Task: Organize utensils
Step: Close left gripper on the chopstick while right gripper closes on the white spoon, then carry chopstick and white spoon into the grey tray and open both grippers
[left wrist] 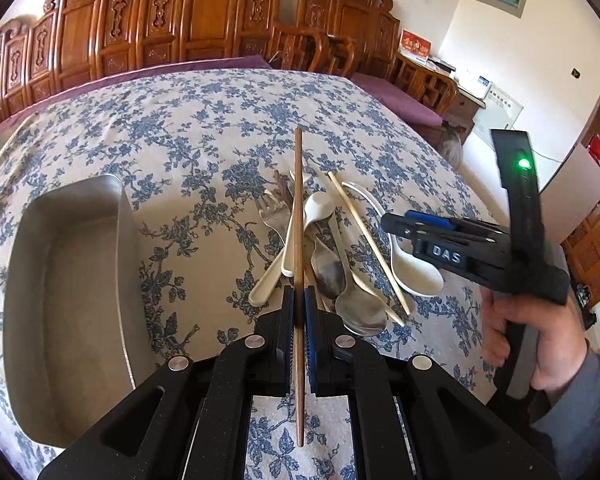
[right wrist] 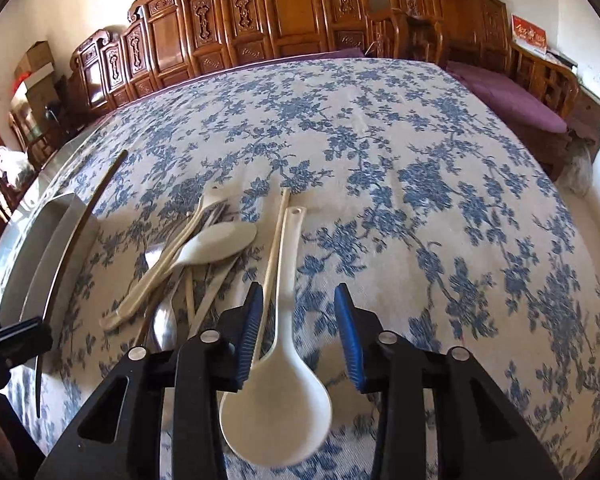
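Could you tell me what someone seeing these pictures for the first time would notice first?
Most striking is the dark wooden chopstick clamped upright between the left tongs, in front of the tangled pile of utensils on the blue-flowered tablecloth. In the right wrist view, the right tongs stand open over a large white spoon. A metal tray lies left of the pile, nothing visible in it.

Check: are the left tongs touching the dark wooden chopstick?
Touching. The left wrist view shows the left tongs closed on the dark chopstick, both blue pads pressed against it.
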`<state>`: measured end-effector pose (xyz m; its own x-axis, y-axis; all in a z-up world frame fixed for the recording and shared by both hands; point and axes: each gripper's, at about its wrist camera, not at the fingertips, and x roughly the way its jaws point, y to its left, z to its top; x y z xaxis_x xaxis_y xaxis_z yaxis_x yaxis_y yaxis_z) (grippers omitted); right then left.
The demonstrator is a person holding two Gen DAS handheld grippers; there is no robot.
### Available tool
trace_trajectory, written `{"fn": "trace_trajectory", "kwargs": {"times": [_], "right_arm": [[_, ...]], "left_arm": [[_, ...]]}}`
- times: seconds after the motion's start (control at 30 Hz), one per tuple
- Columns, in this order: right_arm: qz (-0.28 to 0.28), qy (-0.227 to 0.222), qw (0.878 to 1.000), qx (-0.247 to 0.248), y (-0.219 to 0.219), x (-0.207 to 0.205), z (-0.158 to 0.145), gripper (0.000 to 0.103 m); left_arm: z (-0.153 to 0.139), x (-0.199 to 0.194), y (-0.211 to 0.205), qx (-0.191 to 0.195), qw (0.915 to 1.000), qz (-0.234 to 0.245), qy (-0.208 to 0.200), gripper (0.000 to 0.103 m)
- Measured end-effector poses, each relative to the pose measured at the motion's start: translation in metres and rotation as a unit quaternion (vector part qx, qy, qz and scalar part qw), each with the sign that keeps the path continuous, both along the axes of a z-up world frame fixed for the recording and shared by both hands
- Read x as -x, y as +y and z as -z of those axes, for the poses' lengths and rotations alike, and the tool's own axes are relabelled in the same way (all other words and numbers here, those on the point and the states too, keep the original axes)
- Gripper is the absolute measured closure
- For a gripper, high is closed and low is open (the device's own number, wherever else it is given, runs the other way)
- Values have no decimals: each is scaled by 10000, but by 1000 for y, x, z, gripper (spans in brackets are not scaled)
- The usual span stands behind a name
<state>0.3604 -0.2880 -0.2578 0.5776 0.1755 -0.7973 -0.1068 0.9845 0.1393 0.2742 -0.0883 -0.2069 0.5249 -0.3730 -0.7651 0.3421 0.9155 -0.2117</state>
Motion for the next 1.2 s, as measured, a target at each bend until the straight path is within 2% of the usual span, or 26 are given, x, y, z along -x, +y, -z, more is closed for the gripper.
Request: {"fn": "trace_trajectory", "kwargs": {"times": [0.17, 0.3, 0.37, 0.5, 0.77, 0.9, 1.07, 1.2], "right_arm": [[-101, 196, 9997, 106, 6, -9, 10, 70], [-51, 286, 9994, 197, 4, -8, 15, 88], [4, 303, 9994, 161, 0, -7, 15, 92], [-6, 268, 9996, 122, -1, 1, 13, 93], [-104, -114, 9998, -113, 2, 18, -6, 93], [-198, -282, 9993, -177, 9, 24, -15, 93], [-274, -452, 9983, -247, 16, 31, -26, 93], [-393, -686, 9965, -278, 23, 40, -36, 93]], "left_arm": [[-7, 2, 5, 25, 10000, -27, -81, 99], [-13, 5, 10, 4, 9998, -67, -160, 99], [-17, 7, 14, -23, 9997, -105, -212, 99], [-27, 11, 27, -84, 9992, -228, -306, 99], [-47, 10, 74, -133, 9971, -637, -390, 99], [-49, 11, 91, -355, 9955, -768, -426, 99], [-40, 6, 114, -540, 9933, -952, -363, 99], [-17, -1, 130, -715, 9900, -1206, -166, 99]]}}
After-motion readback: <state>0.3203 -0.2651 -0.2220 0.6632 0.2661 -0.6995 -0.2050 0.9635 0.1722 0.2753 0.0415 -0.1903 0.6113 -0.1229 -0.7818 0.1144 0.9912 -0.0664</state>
